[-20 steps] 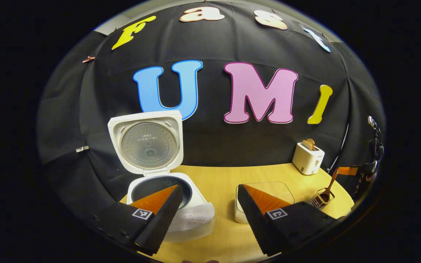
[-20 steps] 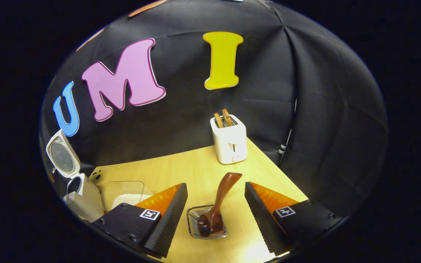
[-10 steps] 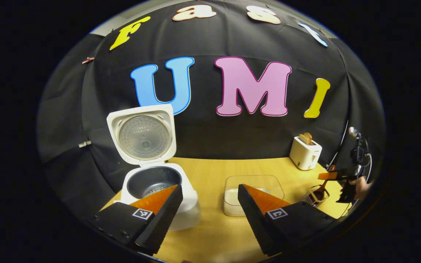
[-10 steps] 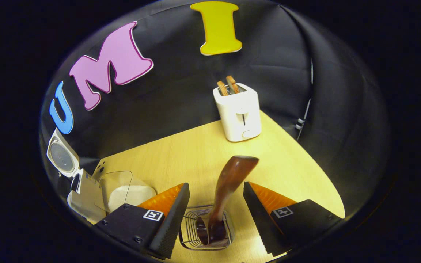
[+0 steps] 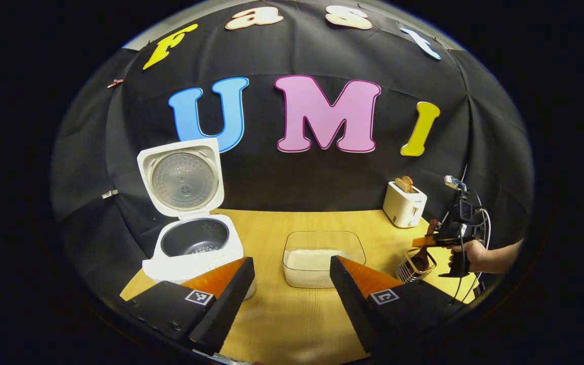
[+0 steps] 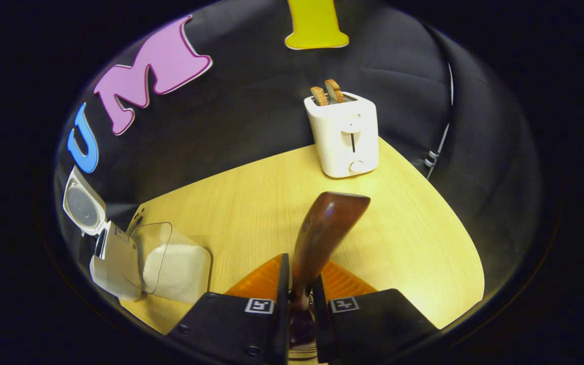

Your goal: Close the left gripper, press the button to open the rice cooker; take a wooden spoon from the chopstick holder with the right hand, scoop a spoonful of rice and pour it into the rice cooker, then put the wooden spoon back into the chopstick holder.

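right tongs (image 6: 298,299) pinch smooth brown wooden spoon (image 6: 322,235) handle; left tongs (image 5: 292,289) spread wide.

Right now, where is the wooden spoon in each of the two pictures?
Left gripper view: the wooden spoon is small at the far right, standing in the wire holder, with the right gripper on its handle.
Right gripper view: the spoon is big at bottom centre, its handle pinched between the right gripper fingers.
Shared landmark: the white toaster, behind the spoon in both.
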Demonstrator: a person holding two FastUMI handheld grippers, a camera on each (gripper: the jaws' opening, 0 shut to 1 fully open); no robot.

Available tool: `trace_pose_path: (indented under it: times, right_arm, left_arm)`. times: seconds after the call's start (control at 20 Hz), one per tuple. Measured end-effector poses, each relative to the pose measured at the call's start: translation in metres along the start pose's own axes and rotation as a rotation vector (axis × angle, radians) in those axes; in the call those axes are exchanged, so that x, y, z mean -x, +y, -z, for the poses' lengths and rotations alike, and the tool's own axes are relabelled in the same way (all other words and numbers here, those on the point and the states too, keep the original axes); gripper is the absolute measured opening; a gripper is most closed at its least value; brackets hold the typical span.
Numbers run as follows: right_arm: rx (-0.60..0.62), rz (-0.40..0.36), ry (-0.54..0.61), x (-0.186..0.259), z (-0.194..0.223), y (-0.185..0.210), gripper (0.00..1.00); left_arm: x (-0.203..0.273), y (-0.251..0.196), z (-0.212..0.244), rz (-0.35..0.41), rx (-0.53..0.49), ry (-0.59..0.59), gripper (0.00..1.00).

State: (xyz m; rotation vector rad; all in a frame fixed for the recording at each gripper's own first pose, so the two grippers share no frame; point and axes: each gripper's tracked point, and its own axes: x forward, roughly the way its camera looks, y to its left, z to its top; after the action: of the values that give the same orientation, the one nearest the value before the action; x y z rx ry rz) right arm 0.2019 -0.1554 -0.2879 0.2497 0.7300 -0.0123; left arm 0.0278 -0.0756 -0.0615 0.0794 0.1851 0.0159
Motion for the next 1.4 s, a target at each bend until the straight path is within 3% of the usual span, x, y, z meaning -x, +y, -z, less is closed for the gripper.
trace_pose_path:
  times: [0.05,0.1,0.3,0.55,0.75,0.95,1.05,1.15,1.4]
  right_arm:
    - [-0.021,0.005,0.009,0.004,-0.001,0.000,0.13]
    - [-0.043,0.001,0.009,0.007,-0.002,0.002,0.21]
    - [0.005,0.031,-0.093,0.028,-0.022,0.010,0.13]
    - [0.004,0.123,-0.246,0.073,-0.064,0.010,0.13]
    - [-0.003,0.145,-0.312,0.102,-0.092,0.025,0.13]
    - [0.031,0.123,-0.379,0.124,-0.116,0.070,0.13]
    - [0.065,0.095,-0.398,0.125,-0.117,0.105,0.13]
    - [0.079,0.066,-0.395,0.115,-0.112,0.140,0.13]
    - [0.173,0.009,-0.387,0.070,-0.088,0.218,0.13]
  left_arm:
    - [0.000,-0.002,0.001,0.018,-0.004,0.004,0.96]
    - [-0.002,-0.001,0.003,0.034,-0.013,0.010,0.96]
    - [-0.005,0.012,-0.003,0.068,-0.017,-0.007,0.96]
    - [-0.008,0.030,-0.011,0.109,-0.027,-0.047,0.96]
    - [-0.009,0.052,-0.010,0.130,-0.003,-0.063,0.96]
    - [-0.012,0.079,-0.005,0.131,0.038,-0.063,0.96]
    - [-0.012,0.094,-0.009,0.120,-0.004,-0.088,0.96]
    - [-0.010,0.104,-0.011,0.129,-0.021,-0.101,0.97]
    - [-0.005,0.125,-0.011,0.161,0.075,-0.081,0.97]
